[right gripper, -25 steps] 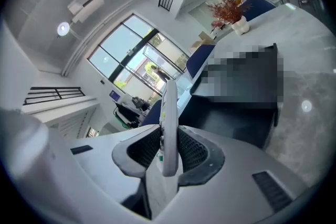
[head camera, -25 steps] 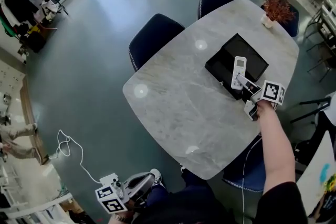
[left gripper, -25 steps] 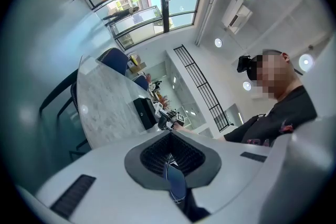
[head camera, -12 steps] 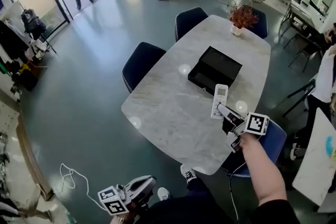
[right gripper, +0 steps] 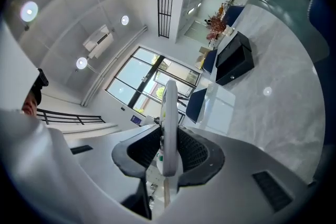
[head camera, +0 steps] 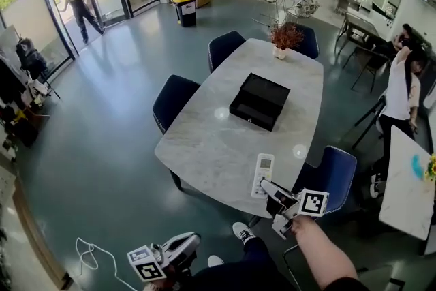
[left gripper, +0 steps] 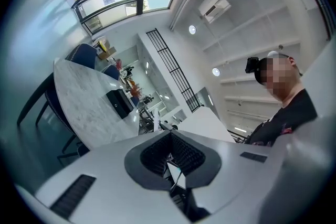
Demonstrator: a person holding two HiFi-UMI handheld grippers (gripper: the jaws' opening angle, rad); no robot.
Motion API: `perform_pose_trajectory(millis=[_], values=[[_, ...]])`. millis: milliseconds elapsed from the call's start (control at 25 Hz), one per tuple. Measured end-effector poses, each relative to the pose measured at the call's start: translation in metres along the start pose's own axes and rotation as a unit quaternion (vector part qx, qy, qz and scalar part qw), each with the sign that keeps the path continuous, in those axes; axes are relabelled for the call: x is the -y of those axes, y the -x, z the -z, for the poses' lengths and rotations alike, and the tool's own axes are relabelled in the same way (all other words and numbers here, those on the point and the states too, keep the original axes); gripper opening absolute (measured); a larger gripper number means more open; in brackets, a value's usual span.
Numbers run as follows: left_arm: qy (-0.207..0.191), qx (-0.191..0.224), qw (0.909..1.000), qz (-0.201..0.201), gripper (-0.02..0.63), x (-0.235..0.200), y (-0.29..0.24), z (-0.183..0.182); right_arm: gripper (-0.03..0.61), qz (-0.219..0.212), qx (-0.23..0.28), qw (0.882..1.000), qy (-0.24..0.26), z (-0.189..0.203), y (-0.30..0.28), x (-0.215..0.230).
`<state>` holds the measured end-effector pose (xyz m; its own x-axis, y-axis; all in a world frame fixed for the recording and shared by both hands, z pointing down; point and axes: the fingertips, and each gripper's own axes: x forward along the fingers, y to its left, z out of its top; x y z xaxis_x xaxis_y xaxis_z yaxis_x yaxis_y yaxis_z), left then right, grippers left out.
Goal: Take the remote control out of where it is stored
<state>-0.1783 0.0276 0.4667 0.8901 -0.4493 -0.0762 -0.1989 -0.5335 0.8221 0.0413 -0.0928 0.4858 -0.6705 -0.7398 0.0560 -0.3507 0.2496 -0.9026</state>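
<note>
The white remote control [head camera: 263,174] is held upright over the near edge of the marble table [head camera: 204,146], with my right gripper [head camera: 268,188] shut on its lower end. In the right gripper view the remote control [right gripper: 170,107] stands edge-on between the dark pads [right gripper: 195,150]. The open black box [head camera: 259,101] it came from lies at the table's middle, well beyond the remote. My left gripper [head camera: 178,247] hangs low at the bottom left, off the table, with its jaws [left gripper: 170,140] closed together and nothing in them.
A potted red plant [head camera: 284,37] stands at the table's far end. Dark chairs [head camera: 174,99] line the left side, and a blue chair [head camera: 332,174] sits at the near right. A person [head camera: 398,88] stands at the right beside a white table [head camera: 409,187].
My right gripper has carried the remote control away from the black box to the table's near edge. The head view has risen and shows more of the room.
</note>
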Motion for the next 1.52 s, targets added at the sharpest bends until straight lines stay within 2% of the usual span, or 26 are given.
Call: perform_pose_trajectory(millis=[320,560,760,960,1160,1520], values=[[0.014,-0.051,0.9981,0.031,0.006,0.008,0.026,0.029,0.11,-0.019,0.005,1.0,-0.021,0.099,0.039,-0.039],[0.02,-0.073,0.9957,0.054,0.006,0.018,0.017,0.044,0.11,-0.014,0.017,0.999,-0.042,0.135,0.073,-0.051],[0.02,-0.097,0.9924,0.072,0.006,0.027,0.0,0.059,0.11,-0.022,0.029,0.998,-0.046,0.15,0.094,-0.065],[0.03,-0.107,0.9905,0.08,0.006,0.037,-0.023,0.077,0.11,-0.01,0.022,0.999,-0.033,0.161,0.119,-0.063],[0.019,-0.124,0.9883,0.087,0.006,0.055,-0.047,0.092,0.11,-0.021,0.021,0.999,-0.03,0.156,0.141,-0.067],[0.007,-0.123,0.9874,0.099,0.006,0.081,-0.082,0.116,0.11,-0.046,0.01,0.998,-0.028,0.145,0.174,-0.069]])
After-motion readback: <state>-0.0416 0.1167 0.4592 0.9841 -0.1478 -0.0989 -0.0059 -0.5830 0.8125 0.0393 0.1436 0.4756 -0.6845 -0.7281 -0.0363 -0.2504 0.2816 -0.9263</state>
